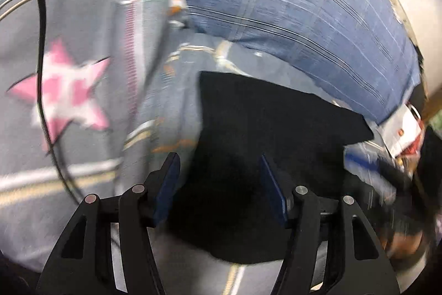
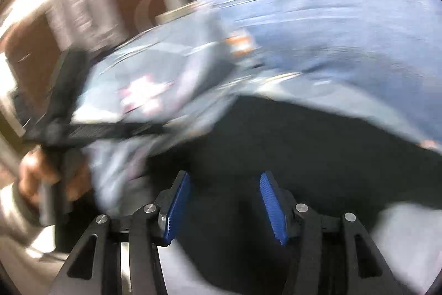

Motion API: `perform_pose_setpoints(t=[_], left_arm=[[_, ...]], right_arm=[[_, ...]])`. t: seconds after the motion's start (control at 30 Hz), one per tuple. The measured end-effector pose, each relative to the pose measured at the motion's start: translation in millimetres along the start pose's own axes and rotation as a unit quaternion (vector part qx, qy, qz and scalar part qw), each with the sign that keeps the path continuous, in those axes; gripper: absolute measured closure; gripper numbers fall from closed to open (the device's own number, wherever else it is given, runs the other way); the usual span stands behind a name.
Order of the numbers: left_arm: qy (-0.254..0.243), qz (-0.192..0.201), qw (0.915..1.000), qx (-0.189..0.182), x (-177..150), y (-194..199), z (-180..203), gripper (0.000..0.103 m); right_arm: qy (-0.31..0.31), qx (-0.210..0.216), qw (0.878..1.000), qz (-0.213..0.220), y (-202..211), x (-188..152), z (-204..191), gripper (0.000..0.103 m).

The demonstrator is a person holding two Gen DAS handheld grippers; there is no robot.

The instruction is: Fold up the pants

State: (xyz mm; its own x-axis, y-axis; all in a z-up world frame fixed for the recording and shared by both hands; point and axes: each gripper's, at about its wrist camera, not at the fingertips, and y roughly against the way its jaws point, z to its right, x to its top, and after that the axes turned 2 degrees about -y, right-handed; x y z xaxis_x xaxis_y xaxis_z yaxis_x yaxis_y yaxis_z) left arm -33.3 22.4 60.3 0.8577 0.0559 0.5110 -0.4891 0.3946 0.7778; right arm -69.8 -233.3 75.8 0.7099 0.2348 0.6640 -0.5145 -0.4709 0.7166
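under both claws, seemingly black pants point(image 1: 262, 129).

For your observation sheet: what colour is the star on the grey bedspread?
Pink with white patches. The star shows best in the left wrist view.

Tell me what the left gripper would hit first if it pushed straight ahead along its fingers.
Most likely the black fabric pants: they fill the view between and beyond the left gripper and its open jaws. Blur makes depth uncertain.
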Motion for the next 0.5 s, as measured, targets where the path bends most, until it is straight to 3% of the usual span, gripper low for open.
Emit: perform_pose_setpoints(t=[0.1, 0.23, 0.33, 0.5], left_arm=[[-0.043, -0.013, 0.9990, -0.005, 22, -23, 16, 0.034], [-0.087, -0.027, 0.9957, -0.016, 57, -53, 26, 0.034], [-0.118, -0.050, 0.9915, -0.022, 82, -79, 27, 0.034], [-0.194, -0.111, 0.9746, -0.012, 107, -125, 32, 0.034]], right_arm=[[0.003, -0.074, 0.997, -0.022, 2, 21, 62, 0.052], [0.049, -0.140, 0.986, -0.080, -13, 42, 123, 0.052], [0.082, -0.127, 0.984, -0.098, -22, 48, 145, 0.049], [0.144, -0.088, 0.975, -0.146, -54, 59, 156, 0.044]])
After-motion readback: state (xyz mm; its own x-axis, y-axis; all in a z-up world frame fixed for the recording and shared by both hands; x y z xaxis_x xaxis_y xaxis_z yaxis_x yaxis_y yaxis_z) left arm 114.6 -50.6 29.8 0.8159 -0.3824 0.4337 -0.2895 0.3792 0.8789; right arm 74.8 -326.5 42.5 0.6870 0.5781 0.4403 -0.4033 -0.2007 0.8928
